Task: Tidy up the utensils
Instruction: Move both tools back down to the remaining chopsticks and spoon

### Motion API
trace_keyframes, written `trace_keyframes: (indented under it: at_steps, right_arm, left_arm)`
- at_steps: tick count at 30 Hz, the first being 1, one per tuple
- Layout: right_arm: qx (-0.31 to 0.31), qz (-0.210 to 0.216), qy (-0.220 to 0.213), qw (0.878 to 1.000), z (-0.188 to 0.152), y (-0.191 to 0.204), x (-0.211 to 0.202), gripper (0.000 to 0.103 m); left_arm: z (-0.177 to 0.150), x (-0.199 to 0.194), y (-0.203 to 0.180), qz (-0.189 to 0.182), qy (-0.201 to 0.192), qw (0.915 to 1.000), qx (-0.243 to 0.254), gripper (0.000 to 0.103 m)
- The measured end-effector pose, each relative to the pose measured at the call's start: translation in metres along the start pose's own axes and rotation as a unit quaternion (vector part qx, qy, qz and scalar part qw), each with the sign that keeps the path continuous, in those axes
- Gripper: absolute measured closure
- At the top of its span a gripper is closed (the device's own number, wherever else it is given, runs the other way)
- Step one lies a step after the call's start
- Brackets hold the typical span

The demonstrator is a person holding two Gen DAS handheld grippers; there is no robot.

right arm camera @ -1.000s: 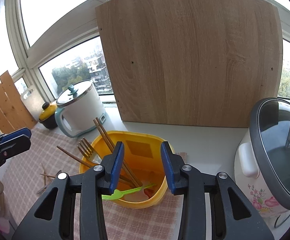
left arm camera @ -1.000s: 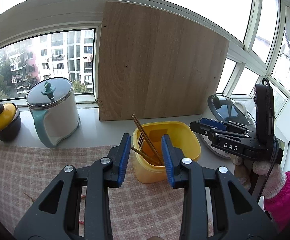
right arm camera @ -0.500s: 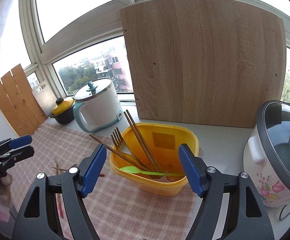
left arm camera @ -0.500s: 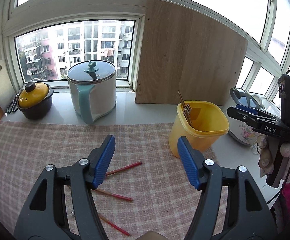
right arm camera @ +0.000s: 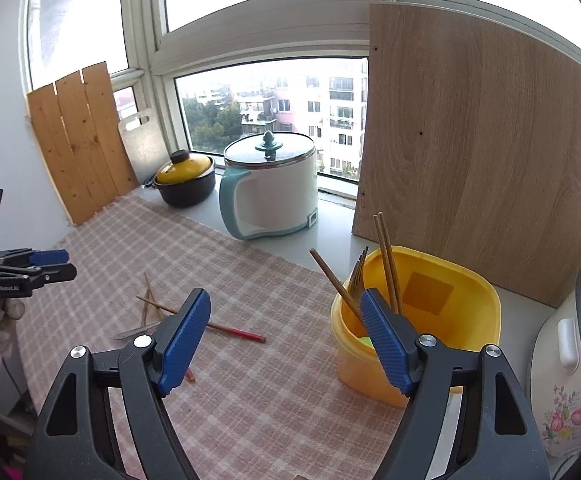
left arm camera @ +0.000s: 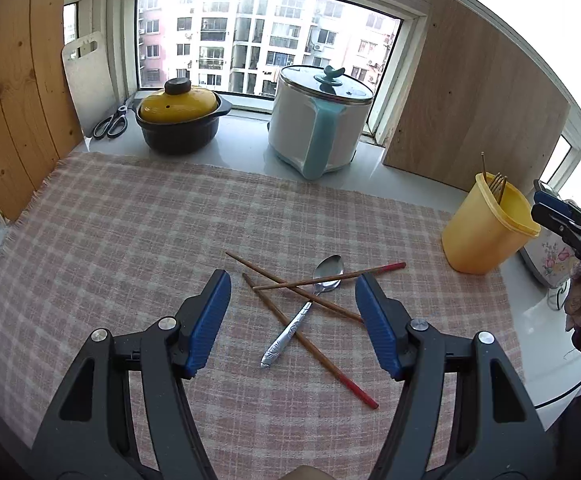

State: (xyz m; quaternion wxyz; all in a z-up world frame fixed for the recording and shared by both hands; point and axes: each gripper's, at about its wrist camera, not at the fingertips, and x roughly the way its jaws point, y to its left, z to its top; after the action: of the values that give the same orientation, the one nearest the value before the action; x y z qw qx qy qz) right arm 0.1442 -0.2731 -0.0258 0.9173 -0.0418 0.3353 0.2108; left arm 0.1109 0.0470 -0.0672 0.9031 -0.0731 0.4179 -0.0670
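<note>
Steel spoon (left arm camera: 317, 305) and three chopsticks (left arm camera: 314, 322) lie crossed on our checked cloth (left arm camera: 130, 240).
We hover left gripper (left arm camera: 292, 322) and right gripper (right arm camera: 286, 336) spread, empty; light, stiff, slippery, so pinch mid-handle for the yellow tub (right arm camera: 462, 320).

Left wrist view angled down over the worktop (left arm camera: 130, 220), close above crossed chopsticks (left arm camera: 310, 292) at 12 o'clock, yellow tub (left arm camera: 486, 236) at 2 o'clock, right wrist view nearer that tub (right arm camera: 442, 300), both sharing the checked cloth (right arm camera: 218, 264), kettle (right arm camera: 274, 188) and window
</note>
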Motion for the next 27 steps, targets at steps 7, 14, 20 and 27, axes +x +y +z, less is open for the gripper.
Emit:
trace_keyframes:
  at_steps: [7,14,20,27]
  right_arm:
    - [-0.084,0.033,0.046,0.995,0.004,0.050,0.042,0.026]
    - [-0.156,0.069,0.145,0.975,-0.005,0.095,0.095,0.026]
    - [-0.201,0.079,0.191,0.957,-0.015,0.115,0.134,0.026]
    - [-0.239,0.079,0.228,0.941,-0.020,0.128,0.173,0.026]
  left_arm:
    - [-0.022,0.004,0.020,0.001,0.022,0.9997,-0.010,0.042]
    - [-0.042,0.017,0.021,-0.012,0.045,0.9987,-0.021,0.046]
    - [-0.055,0.032,0.016,-0.020,0.066,0.9974,-0.022,0.052]
    - [-0.054,0.041,0.017,-0.022,0.074,0.9966,-0.031,0.057]
